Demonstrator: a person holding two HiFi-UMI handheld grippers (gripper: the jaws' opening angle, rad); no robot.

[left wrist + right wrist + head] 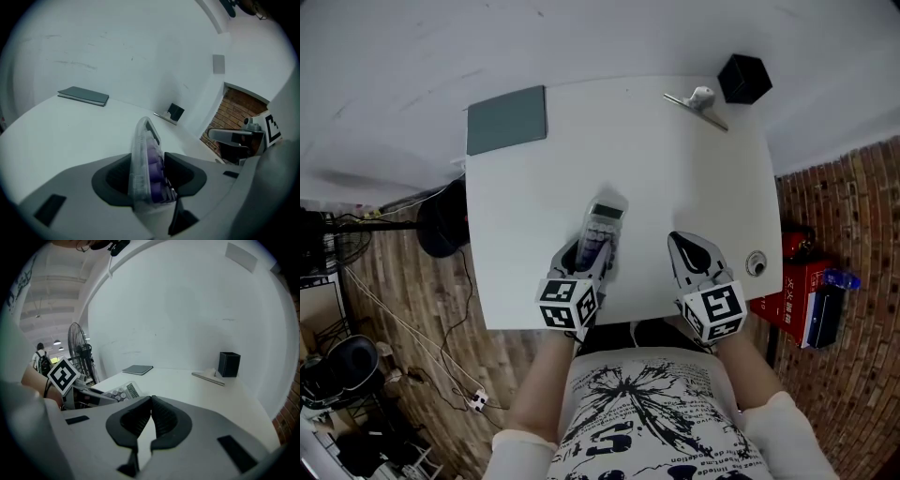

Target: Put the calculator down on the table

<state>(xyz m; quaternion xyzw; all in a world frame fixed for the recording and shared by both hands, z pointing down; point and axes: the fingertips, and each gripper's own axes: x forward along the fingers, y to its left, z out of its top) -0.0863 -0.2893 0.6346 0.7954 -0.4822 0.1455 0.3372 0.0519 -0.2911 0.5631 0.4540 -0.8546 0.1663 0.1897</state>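
A calculator (605,225) with purple keys and a clear case stands on its long edge between the jaws of my left gripper (589,255), low over the near middle of the white table (675,178). In the left gripper view the calculator (145,159) leans toward the left jaw, and a thin gap shows on its key side, so the left gripper (147,165) is open around it. From the right gripper view the calculator (119,392) shows its keys at the left. My right gripper (689,248) (151,401) rests shut and empty to the right.
A grey notebook (506,119) (83,95) lies at the table's far left corner. At the far right stand a black pen holder (743,79) (229,364) and a small white item on a flat strip (698,101). A round cable grommet (756,263) sits near the right edge.
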